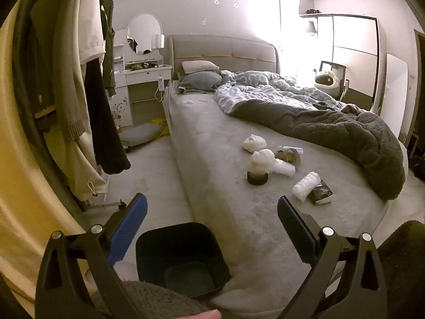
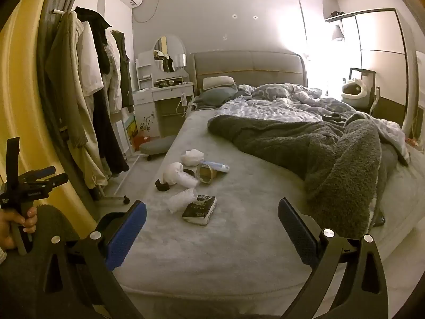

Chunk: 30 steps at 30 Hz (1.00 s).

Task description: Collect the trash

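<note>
Trash lies in a cluster on the grey bed (image 2: 239, 239). It includes a crumpled white tissue (image 1: 254, 142) (image 2: 192, 156), a second white wad (image 1: 263, 159) resting on a black tape roll (image 1: 257, 178), a brown tape roll (image 1: 288, 155) (image 2: 204, 174), a blue-white tube (image 2: 217, 166), bubble wrap (image 1: 305, 186) (image 2: 182, 199) and a dark packet (image 1: 321, 195) (image 2: 200, 210). A black bin (image 1: 183, 255) stands on the floor against the bed's near corner, just under my left gripper (image 1: 212, 210), which is open and empty. My right gripper (image 2: 212, 212) hangs open over the bed's near part, short of the packet.
A rack of hanging clothes (image 1: 79, 93) lines the left side. A dark fuzzy blanket (image 2: 332, 159) and a patterned duvet (image 1: 265, 87) cover the bed's right half. A white dressing table (image 1: 143, 79) and a floor cushion (image 1: 140, 135) sit beyond. A hand (image 2: 16, 223) holds the left gripper's handle.
</note>
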Available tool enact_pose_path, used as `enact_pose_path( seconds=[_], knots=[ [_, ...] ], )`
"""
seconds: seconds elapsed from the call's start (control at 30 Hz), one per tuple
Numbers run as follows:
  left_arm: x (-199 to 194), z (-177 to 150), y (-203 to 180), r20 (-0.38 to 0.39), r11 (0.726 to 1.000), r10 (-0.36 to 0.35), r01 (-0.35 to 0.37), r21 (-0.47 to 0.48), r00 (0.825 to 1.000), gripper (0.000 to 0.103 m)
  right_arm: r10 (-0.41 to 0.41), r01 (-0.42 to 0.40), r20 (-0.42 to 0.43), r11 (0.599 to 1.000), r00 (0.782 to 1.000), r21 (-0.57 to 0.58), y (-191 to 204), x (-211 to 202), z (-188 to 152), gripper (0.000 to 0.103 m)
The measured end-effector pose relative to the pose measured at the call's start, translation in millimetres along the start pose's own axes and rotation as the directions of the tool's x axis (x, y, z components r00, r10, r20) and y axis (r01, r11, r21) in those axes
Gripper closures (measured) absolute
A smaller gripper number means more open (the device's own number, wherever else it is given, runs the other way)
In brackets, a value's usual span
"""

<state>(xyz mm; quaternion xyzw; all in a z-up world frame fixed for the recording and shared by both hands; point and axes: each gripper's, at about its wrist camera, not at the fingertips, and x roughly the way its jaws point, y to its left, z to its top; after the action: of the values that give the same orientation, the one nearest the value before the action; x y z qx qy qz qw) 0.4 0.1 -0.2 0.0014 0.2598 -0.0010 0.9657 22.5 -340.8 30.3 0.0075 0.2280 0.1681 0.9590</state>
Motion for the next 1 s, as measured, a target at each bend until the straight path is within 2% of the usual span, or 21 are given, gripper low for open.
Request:
enact_pose_path(
  seconds=[1.0],
  knots=[
    [0.3, -0.1, 0.3, -0.001, 1.000, -0.002, 0.002, -0.002, 1.000, 0.003, 0.013, -0.013, -0.019, 1.000, 1.000, 0.012, -0.7, 4.4, -2.3, 0.003]
  ],
)
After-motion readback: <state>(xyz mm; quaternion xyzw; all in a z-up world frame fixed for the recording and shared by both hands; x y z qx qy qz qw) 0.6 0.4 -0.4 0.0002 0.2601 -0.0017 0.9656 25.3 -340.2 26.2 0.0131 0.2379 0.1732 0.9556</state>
